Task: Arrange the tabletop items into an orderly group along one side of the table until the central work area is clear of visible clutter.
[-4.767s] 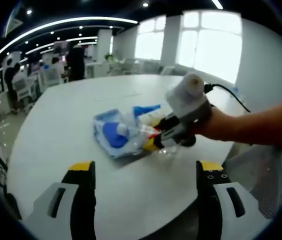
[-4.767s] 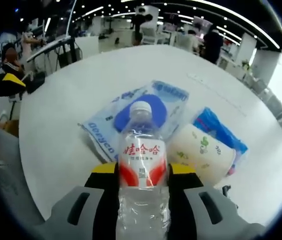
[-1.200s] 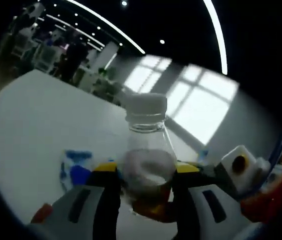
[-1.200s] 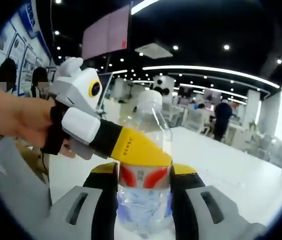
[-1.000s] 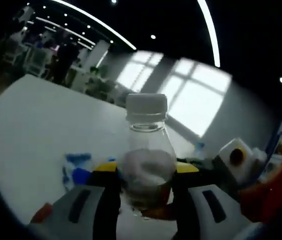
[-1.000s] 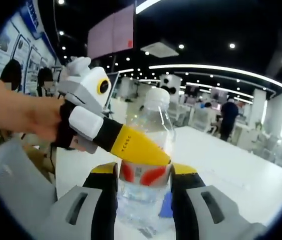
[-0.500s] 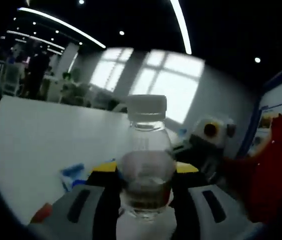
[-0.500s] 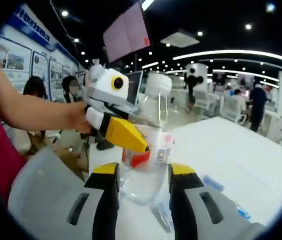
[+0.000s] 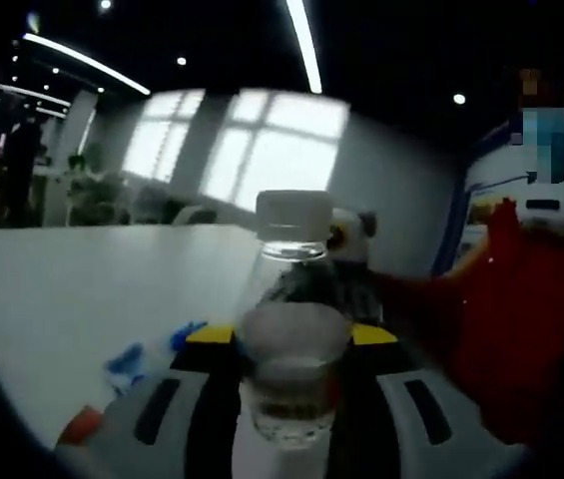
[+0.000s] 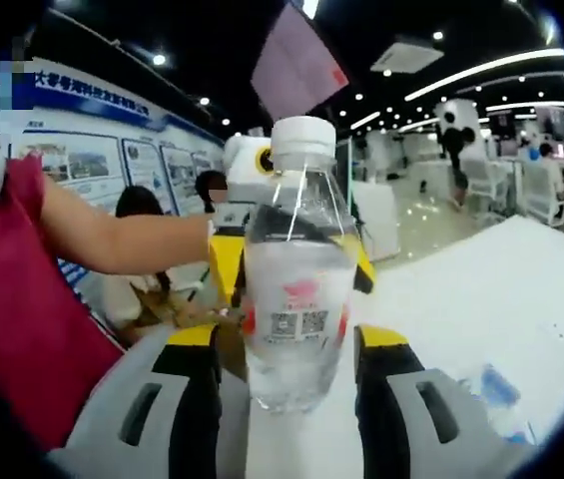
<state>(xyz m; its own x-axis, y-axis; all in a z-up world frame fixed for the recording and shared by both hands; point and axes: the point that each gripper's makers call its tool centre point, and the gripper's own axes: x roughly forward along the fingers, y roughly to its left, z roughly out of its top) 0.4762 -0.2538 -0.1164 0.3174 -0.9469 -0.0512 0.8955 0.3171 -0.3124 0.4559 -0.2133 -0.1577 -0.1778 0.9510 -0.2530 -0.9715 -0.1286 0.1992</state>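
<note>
A clear water bottle (image 9: 292, 329) with a white cap and a red-and-white label (image 10: 299, 299) is held upright in the air between both grippers. My left gripper (image 9: 291, 341) is shut on its lower body. The left gripper's yellow fingertips (image 10: 226, 267) show behind the bottle in the right gripper view. My right gripper (image 10: 286, 344) stands open: its jaws flank the bottle, with a gap on the left side. Blurred and white, the right gripper (image 9: 353, 239) shows just behind the bottle in the left gripper view.
The white table (image 9: 62, 284) lies below, with blue packets (image 9: 127, 359) on it. Another blue packet (image 10: 496, 387) lies on the table (image 10: 521, 289) at the right. A person in a red shirt (image 10: 12, 309) stands close by. Desks and people fill the room beyond.
The right jaws have spread apart off the bottle, which now stands straight in the left gripper's hold. Both views have swung round toward the person in red.
</note>
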